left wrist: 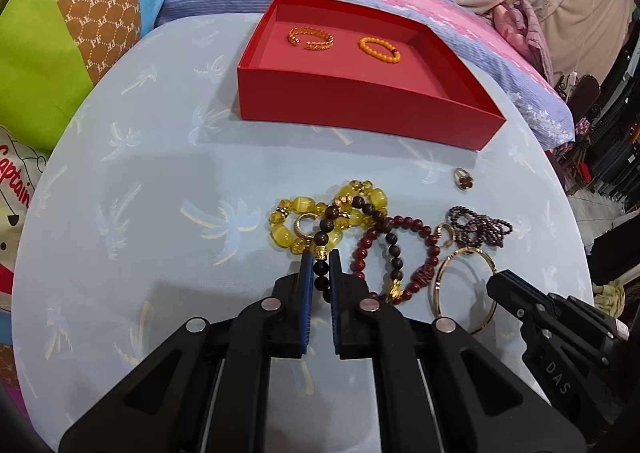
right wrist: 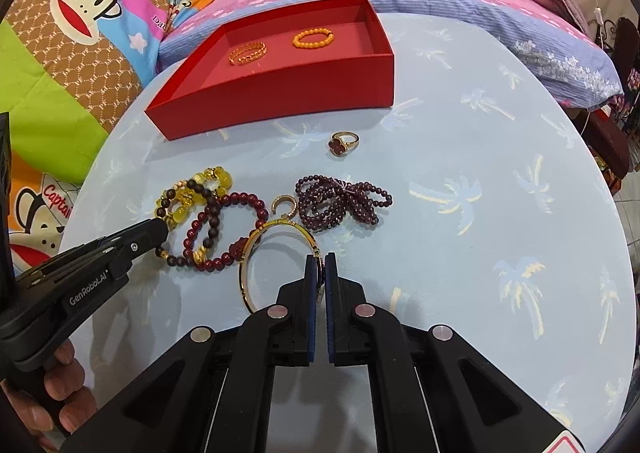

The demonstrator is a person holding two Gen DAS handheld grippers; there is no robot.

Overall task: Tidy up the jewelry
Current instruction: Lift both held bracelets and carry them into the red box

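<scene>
A red tray [left wrist: 360, 109] [right wrist: 280, 87] holds a gold chain bracelet [left wrist: 310, 39] [right wrist: 247, 52] and an orange bead bracelet [left wrist: 380, 49] [right wrist: 313, 39]. On the table lie a yellow bead bracelet [left wrist: 320, 213] [right wrist: 200, 193], a red bead bracelet [left wrist: 400, 253] [right wrist: 228, 229], a purple bead strand [left wrist: 480, 231] [right wrist: 340, 201], a ring [left wrist: 463, 177] [right wrist: 343, 143] and a small gold hoop [right wrist: 284, 205]. My left gripper [left wrist: 321, 261] is shut on a dark bead bracelet [left wrist: 320, 241] [right wrist: 210, 229]. My right gripper [right wrist: 320, 261] is shut on a gold bangle [right wrist: 256, 253] [left wrist: 460, 285].
The round table has a light blue palm-print cloth [left wrist: 160, 213] [right wrist: 480, 173]. Colourful bedding and pillows [left wrist: 60, 53] [right wrist: 60, 53] lie behind and to the left. Dark furniture [left wrist: 612, 133] stands off the right edge.
</scene>
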